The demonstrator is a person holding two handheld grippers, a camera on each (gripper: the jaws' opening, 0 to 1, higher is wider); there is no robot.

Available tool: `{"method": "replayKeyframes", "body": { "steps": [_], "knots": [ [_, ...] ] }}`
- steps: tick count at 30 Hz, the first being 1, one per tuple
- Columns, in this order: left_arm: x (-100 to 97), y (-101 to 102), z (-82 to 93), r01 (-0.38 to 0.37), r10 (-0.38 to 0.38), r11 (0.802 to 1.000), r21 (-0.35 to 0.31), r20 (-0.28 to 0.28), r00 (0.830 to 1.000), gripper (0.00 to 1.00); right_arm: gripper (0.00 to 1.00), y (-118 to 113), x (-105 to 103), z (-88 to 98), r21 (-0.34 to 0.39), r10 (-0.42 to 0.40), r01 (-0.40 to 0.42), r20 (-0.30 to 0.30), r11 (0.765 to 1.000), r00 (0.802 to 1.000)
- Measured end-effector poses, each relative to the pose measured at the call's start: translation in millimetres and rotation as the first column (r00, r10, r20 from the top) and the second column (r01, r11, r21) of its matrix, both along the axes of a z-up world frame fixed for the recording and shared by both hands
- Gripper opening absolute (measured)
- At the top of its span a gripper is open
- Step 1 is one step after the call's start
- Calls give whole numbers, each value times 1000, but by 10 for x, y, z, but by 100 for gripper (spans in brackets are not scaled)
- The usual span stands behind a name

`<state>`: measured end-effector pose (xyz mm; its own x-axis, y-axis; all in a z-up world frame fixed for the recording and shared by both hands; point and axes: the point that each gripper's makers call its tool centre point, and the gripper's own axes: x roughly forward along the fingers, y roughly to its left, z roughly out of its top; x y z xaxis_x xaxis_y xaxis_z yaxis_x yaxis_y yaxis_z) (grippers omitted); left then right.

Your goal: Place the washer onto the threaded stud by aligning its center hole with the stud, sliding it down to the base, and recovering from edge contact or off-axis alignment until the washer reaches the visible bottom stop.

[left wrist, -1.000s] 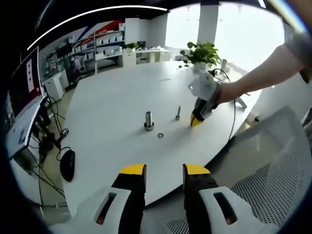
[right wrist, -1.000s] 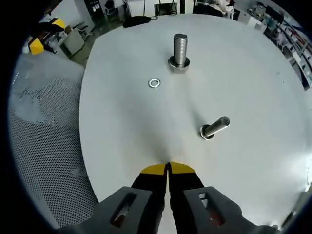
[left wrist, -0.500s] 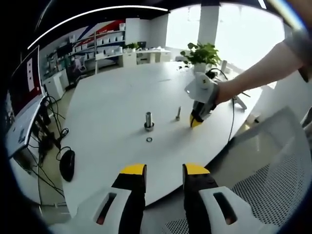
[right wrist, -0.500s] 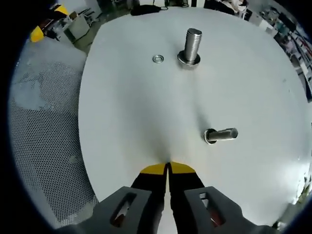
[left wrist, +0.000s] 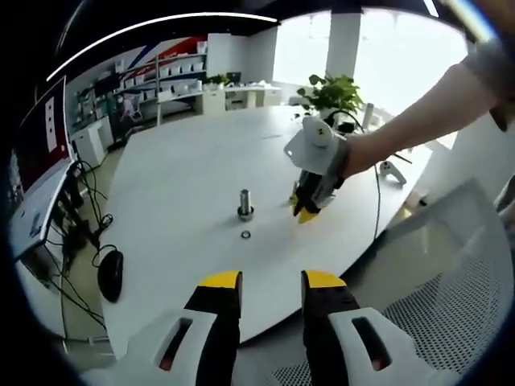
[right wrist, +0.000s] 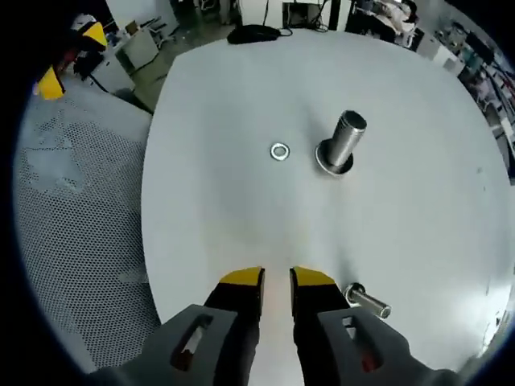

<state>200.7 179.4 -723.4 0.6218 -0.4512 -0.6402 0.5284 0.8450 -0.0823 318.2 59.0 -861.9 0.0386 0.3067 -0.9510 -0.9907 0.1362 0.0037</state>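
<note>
A large white bench [left wrist: 185, 185] with a rounded edge is seen in the left gripper view, and everything else is placed around it. Beyond its far end a leafy green potted plant [left wrist: 331, 90] is set against bright windows [left wrist: 402, 56], through which strong daylight is admitted. To the left of the plant, white shelving [left wrist: 173, 76] with small items is ranged along a wall marked with red and blue stripes. At the bench's left edge a dark computer mouse [left wrist: 111, 272] and trailing black cables [left wrist: 84, 213] are seen, beside a monitor [left wrist: 44, 137]. Near the bench's right edge a white mesh chair back [left wrist: 451, 273] is visible.
</note>
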Motion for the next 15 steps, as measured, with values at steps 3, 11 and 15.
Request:
{"method": "replayKeyframes", "body": {
  "steps": [3, 11, 15],
  "knots": [
    [-2, 2, -3, -2, 2, 1000, -4, 0, 1000, 27, 25, 209, 60, 11, 11, 34, -34, 22, 999, 999],
    [8, 4, 13, -13, 13, 1000, -17, 4, 1000, 27, 25, 608, 132, -5, 66, 15, -17, 29, 998, 999],
    [26, 11, 38, -19, 20, 999, -32, 16, 1000, 26, 25, 708, 125, -87, 41, 44, -45, 16, 998, 999]
  ]
}}
